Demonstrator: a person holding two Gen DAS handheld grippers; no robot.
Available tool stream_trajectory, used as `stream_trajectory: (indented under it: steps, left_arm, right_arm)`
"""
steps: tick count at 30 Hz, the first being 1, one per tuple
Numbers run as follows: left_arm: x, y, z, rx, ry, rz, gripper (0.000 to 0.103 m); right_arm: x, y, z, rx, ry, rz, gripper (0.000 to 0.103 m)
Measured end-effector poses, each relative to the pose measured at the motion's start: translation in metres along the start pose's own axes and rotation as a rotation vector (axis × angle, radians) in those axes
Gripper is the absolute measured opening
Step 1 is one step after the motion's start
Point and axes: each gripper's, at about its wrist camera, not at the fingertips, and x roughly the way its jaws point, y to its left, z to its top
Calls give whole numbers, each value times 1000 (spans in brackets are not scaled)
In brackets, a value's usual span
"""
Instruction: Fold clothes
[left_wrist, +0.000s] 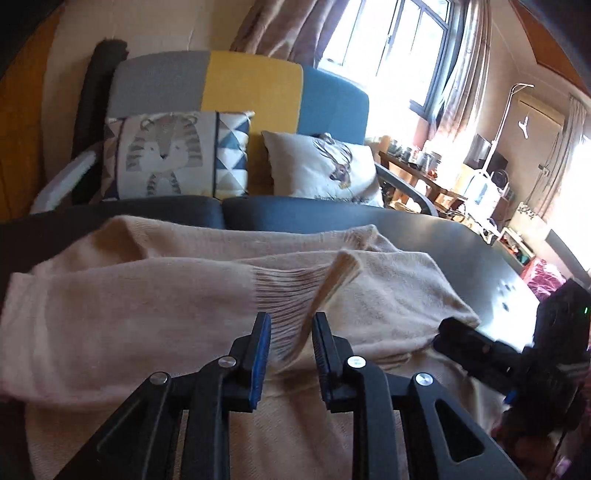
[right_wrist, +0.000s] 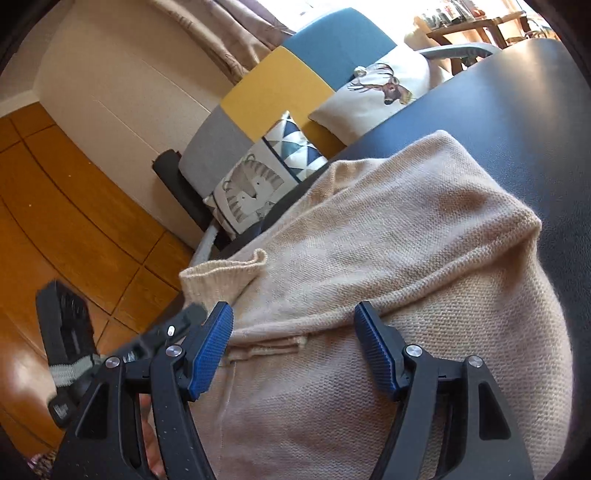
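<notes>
A beige knit sweater lies spread on a dark table. One sleeve is folded across its body, and the ribbed cuff stands up between the fingers of my left gripper. Its jaws are apart and the pads do not press on the cuff. In the right wrist view my right gripper hovers wide open over the sweater near a folded edge, holding nothing. The cuff shows just beyond its left finger. The right gripper also appears at the sweater's right edge in the left wrist view.
Behind the table stands a grey, yellow and blue sofa with a tiger cushion and a deer cushion. A cluttered shelf sits under the window at right. Wooden floor lies to the left of the table.
</notes>
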Motion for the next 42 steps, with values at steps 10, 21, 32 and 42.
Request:
stream_trajectory:
  steps: [10, 21, 32, 42]
  left_arm:
    - [-51, 87, -48, -247, -1, 164, 24]
    - [-46, 114, -72, -400, 25, -20, 29]
    - [-45, 126, -76, -468, 2, -82, 28]
    - [-44, 128, -76, -473, -3, -87, 28]
  right_arm:
    - [38, 48, 8, -17, 143, 10, 65]
    - [95, 70, 12, -145, 294, -120, 14]
    - [65, 78, 57, -336, 98, -274, 4]
    - [90, 38, 33, -67, 313, -83, 30]
